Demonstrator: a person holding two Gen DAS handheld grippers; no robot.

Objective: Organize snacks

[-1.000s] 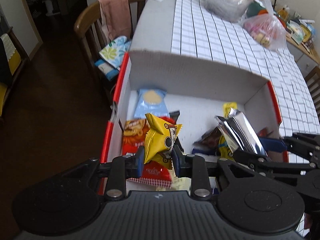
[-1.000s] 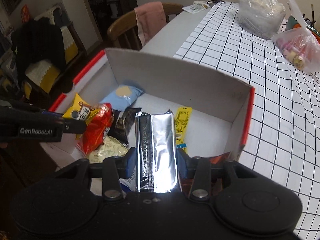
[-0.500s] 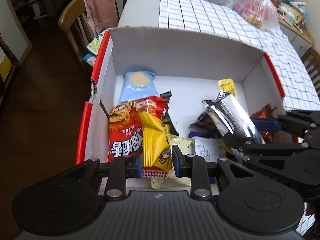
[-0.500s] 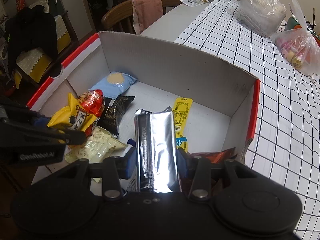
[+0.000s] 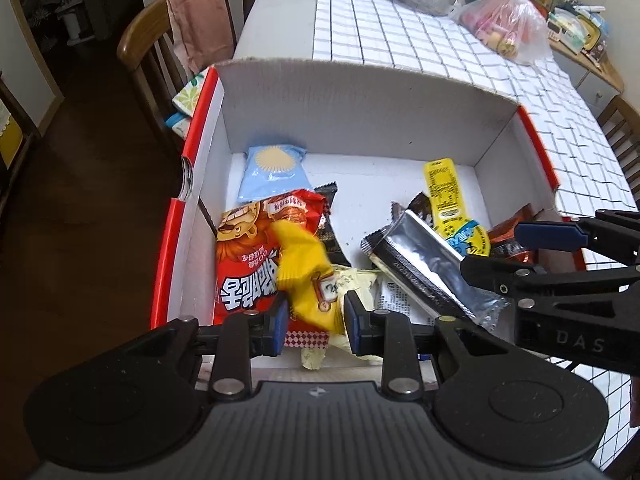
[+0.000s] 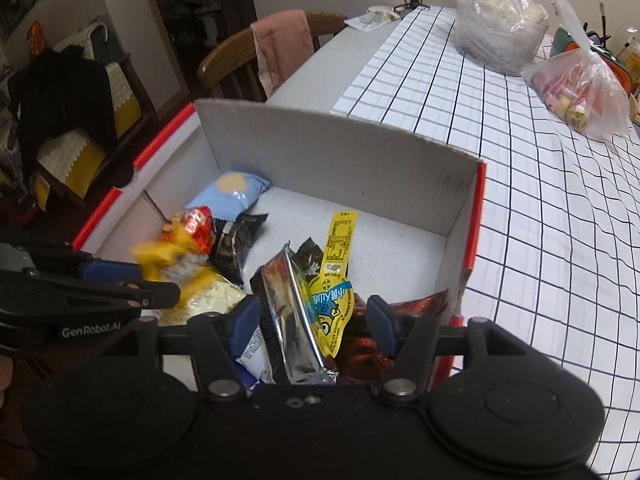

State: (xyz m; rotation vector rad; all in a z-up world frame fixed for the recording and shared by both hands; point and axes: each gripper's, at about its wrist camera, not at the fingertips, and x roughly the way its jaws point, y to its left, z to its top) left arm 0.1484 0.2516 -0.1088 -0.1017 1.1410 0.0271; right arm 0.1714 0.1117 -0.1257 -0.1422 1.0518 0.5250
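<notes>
A white cardboard box with red edges (image 5: 360, 120) (image 6: 328, 148) holds several snack packets. My left gripper (image 5: 316, 320) is open over the box's near left part; a yellow packet (image 5: 304, 276), blurred, lies loose between its fingers on a big red bag (image 5: 248, 264). My right gripper (image 6: 312, 320) is open over the near right part; a silver foil packet (image 6: 288, 320) (image 5: 424, 264) sits tilted between its fingers, on a yellow sachet (image 6: 336, 264). A light blue packet (image 5: 272, 172) lies at the back left.
The box stands on a table with a white checked cloth (image 6: 540, 184). Two filled plastic bags (image 6: 576, 84) (image 6: 500, 32) lie further back. A wooden chair with a pink towel (image 5: 196, 28) stands at the left, over dark floor.
Both grippers opened. The yellow packet dropped from the left gripper onto the red bag. The silver packet slipped from the right gripper and tilted down into the box.
</notes>
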